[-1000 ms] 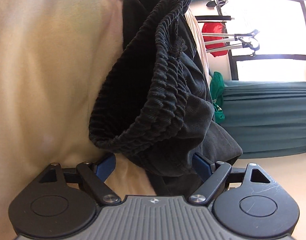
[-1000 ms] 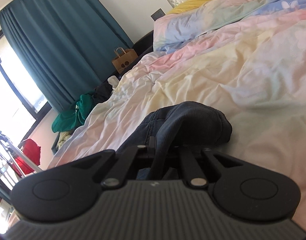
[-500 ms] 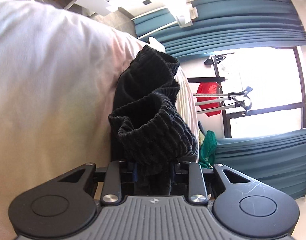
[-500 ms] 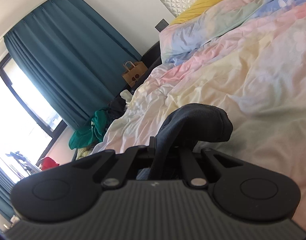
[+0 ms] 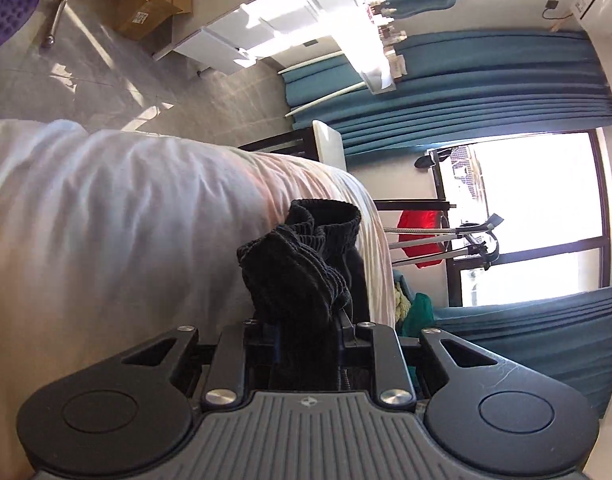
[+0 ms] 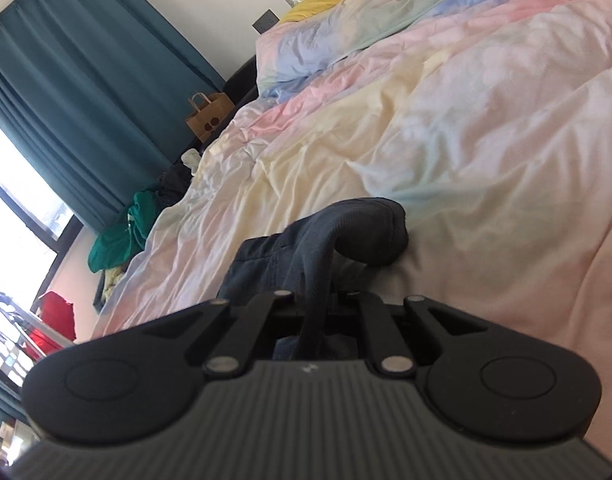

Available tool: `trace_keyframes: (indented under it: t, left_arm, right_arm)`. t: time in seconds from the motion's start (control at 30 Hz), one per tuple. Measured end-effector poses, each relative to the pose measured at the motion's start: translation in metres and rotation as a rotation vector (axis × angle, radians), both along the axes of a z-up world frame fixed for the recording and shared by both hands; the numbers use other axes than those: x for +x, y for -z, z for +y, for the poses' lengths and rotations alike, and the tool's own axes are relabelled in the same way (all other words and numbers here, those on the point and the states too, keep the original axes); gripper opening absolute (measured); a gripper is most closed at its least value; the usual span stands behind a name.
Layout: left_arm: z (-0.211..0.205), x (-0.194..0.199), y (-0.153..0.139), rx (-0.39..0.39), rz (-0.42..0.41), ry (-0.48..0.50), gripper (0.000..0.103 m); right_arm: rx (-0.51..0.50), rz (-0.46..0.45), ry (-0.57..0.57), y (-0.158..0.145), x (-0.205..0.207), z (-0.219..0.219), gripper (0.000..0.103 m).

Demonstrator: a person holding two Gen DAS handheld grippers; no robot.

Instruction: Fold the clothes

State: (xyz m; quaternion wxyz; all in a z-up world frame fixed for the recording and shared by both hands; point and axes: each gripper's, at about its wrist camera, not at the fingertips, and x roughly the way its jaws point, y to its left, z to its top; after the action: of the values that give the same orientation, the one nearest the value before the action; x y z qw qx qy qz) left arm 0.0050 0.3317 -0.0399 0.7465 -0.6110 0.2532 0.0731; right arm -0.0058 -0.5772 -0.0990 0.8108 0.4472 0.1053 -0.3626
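Observation:
A dark garment with a ribbed elastic waistband [image 5: 302, 264] lies on the pastel duvet [image 5: 126, 216]. My left gripper [image 5: 306, 332] is shut on the bunched waistband, which bulges out ahead of the jaws. In the right wrist view the same dark garment [image 6: 346, 236] rises in a fold from the duvet [image 6: 486, 128], and my right gripper [image 6: 316, 312] is shut on a thin pinch of it. The fingertips of both grippers are hidden in the cloth.
The left wrist view is rolled sideways: teal curtains [image 5: 486, 76], a bright window [image 5: 538, 216], a red garment on a rack [image 5: 420, 236], cardboard boxes [image 5: 154, 0] on the grey floor. A green clothes pile [image 6: 122, 232] and paper bag [image 6: 208, 116] sit beside the bed.
My left gripper went from open around the waistband to shut on it, then pulled back so the garment looks smaller and more room shows. The right gripper stayed shut, shifting slightly.

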Motion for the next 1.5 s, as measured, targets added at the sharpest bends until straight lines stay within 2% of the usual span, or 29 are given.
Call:
trace_keyframes:
  t: [0.07, 0.13, 0.17, 0.27, 0.3, 0.33, 0.4, 0.47, 0.5, 0.53, 0.67, 0.83, 0.97, 1.03, 1.1, 1.23, 1.27, 1.3, 1.5]
  left_arm:
    - [0.003, -0.002, 0.008, -0.008, 0.008, 0.005, 0.025]
    - [0.005, -0.003, 0.015, -0.013, 0.011, 0.008, 0.025]
    - [0.006, -0.003, 0.018, -0.016, 0.012, 0.01, 0.026]
    - [0.008, -0.004, 0.028, -0.024, 0.016, 0.016, 0.028]
    - [0.009, -0.005, 0.032, -0.027, 0.017, 0.018, 0.029]
    - [0.01, -0.005, 0.035, -0.03, 0.018, 0.02, 0.029]
    - [0.012, -0.004, 0.042, -0.042, 0.046, 0.022, 0.03]
    - [0.014, -0.001, 0.044, -0.032, 0.067, 0.033, 0.031]
    - [0.014, 0.001, 0.044, -0.026, 0.077, 0.04, 0.031]
    - [0.015, 0.002, 0.045, -0.019, 0.088, 0.046, 0.031]
    - [0.008, 0.006, 0.032, 0.058, 0.105, 0.06, 0.034]
    - [0.007, 0.002, 0.027, 0.037, 0.118, 0.035, 0.035]
    - [0.004, 0.004, 0.021, 0.062, 0.122, 0.04, 0.035]
    - [0.006, 0.007, 0.022, 0.076, 0.11, 0.052, 0.035]
    - [0.006, 0.008, 0.021, 0.087, 0.109, 0.061, 0.035]
    - [0.007, 0.01, 0.023, 0.09, 0.11, 0.065, 0.036]
    - [0.008, 0.011, 0.024, 0.091, 0.11, 0.065, 0.036]
    - [0.008, 0.011, 0.025, 0.091, 0.113, 0.065, 0.036]
    - [0.012, 0.013, 0.034, 0.061, 0.114, 0.055, 0.037]
  right_arm:
    - [0.011, 0.016, 0.019, -0.004, -0.006, 0.003, 0.01]
    - [-0.023, 0.053, 0.053, -0.013, -0.011, 0.01, 0.014]
    - [-0.045, 0.069, 0.075, -0.018, -0.015, 0.014, 0.02]
    - [-0.109, 0.105, 0.118, -0.03, -0.02, 0.029, 0.05]
    - [-0.145, 0.117, 0.121, -0.034, -0.02, 0.037, 0.052]
    - [-0.181, 0.128, 0.125, -0.038, -0.02, 0.044, 0.052]
    - [-0.345, 0.196, 0.083, -0.046, -0.011, 0.065, 0.053]
    - [-0.41, 0.256, 0.032, -0.049, -0.004, 0.077, 0.054]
    - [-0.42, 0.258, 0.015, -0.05, -0.004, 0.081, 0.054]
    - [-0.413, 0.243, 0.01, -0.05, -0.006, 0.082, 0.054]
    - [-0.406, 0.274, -0.025, -0.048, -0.001, 0.086, 0.054]
    - [-0.445, 0.259, -0.024, -0.045, 0.01, 0.093, 0.055]
    - [-0.429, 0.193, -0.076, -0.042, 0.022, 0.098, 0.056]
    - [-0.424, 0.171, -0.14, -0.039, 0.034, 0.102, 0.057]
    - [-0.427, 0.159, -0.217, -0.036, 0.048, 0.109, 0.064]
    - [-0.409, 0.148, -0.359, -0.031, 0.081, 0.122, 0.066]
    - [-0.389, 0.14, -0.402, -0.03, 0.088, 0.123, 0.074]
    - [-0.383, 0.147, -0.435, -0.027, 0.094, 0.125, 0.077]
    - [-0.428, 0.287, -0.573, -0.01, 0.125, 0.141, 0.077]
